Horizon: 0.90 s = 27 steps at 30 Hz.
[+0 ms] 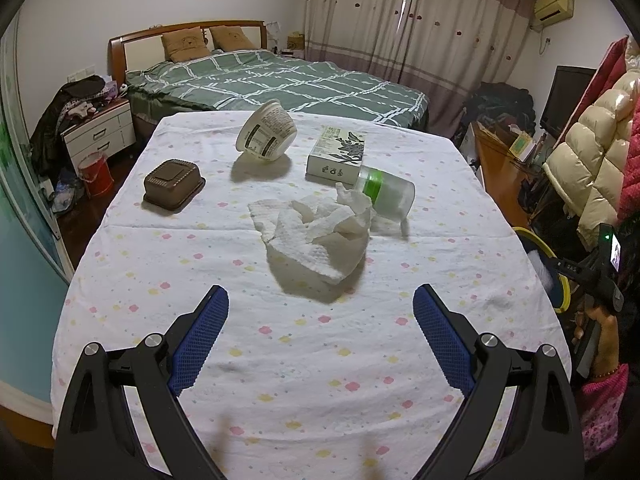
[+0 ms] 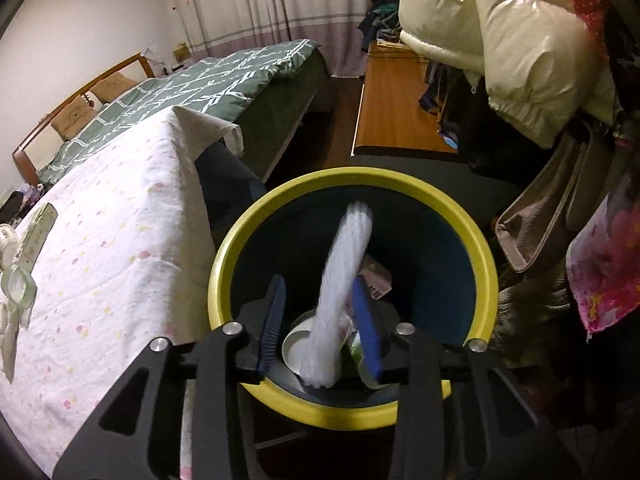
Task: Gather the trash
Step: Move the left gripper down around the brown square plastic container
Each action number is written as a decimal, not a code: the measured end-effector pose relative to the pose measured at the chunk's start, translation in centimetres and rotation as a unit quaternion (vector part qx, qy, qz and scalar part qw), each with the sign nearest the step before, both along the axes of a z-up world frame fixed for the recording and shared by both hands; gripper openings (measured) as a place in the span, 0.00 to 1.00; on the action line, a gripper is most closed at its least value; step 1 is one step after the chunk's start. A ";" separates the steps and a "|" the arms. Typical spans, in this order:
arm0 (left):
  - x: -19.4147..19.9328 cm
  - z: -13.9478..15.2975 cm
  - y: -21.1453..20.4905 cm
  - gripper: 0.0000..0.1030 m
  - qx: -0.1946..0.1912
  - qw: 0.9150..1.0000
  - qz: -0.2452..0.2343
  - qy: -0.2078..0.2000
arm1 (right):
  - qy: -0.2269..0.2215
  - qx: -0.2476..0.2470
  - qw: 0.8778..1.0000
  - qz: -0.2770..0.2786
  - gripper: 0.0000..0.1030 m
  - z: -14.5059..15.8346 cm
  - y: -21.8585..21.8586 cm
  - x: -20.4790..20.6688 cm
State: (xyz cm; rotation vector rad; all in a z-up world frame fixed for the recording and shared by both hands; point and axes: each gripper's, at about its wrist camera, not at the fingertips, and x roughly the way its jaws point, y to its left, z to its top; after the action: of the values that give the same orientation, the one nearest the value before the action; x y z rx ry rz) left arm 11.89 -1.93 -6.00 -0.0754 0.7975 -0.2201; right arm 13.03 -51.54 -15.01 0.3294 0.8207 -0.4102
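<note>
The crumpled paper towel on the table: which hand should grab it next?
Probably left. Its tool is open, just short of the paper towel. The right tool is over the bin, with white trash between its pads.

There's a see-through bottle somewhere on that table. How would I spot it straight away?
Start at the table with the white dotted cloth, in front of the green bed. Right of the crumpled paper towel, just below the flower-printed box, lies the clear bottle. It alone is transparent, lies on its side and wears a bright green band.

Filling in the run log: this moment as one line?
left tool: open, over table | right tool: open, white item blurred between pads, above bin | left: tissue, cup, box
</note>
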 end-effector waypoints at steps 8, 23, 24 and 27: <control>0.8 0.3 1.7 0.90 -0.001 1.000 0.012 -0.007 | -0.003 0.008 1.000 0.009 0.36 0.2 0.7 -0.1; 9.1 -1.8 9.0 0.90 0.027 0.996 0.078 0.016 | -0.021 0.020 0.999 0.022 0.40 1.0 2.0 0.0; 10.1 -1.9 9.5 0.90 0.028 0.996 0.081 0.020 | -0.020 0.021 0.999 0.023 0.40 1.0 2.1 0.0; 12.3 -2.2 10.3 0.90 0.039 0.995 0.087 0.019 | -0.018 0.020 0.999 0.025 0.40 0.9 2.2 0.1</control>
State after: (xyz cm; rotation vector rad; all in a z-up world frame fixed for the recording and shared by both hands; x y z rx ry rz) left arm 24.17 8.41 -8.21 -0.0747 0.8313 -0.0229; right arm 13.17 -49.31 -14.07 0.3520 0.8007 -0.3406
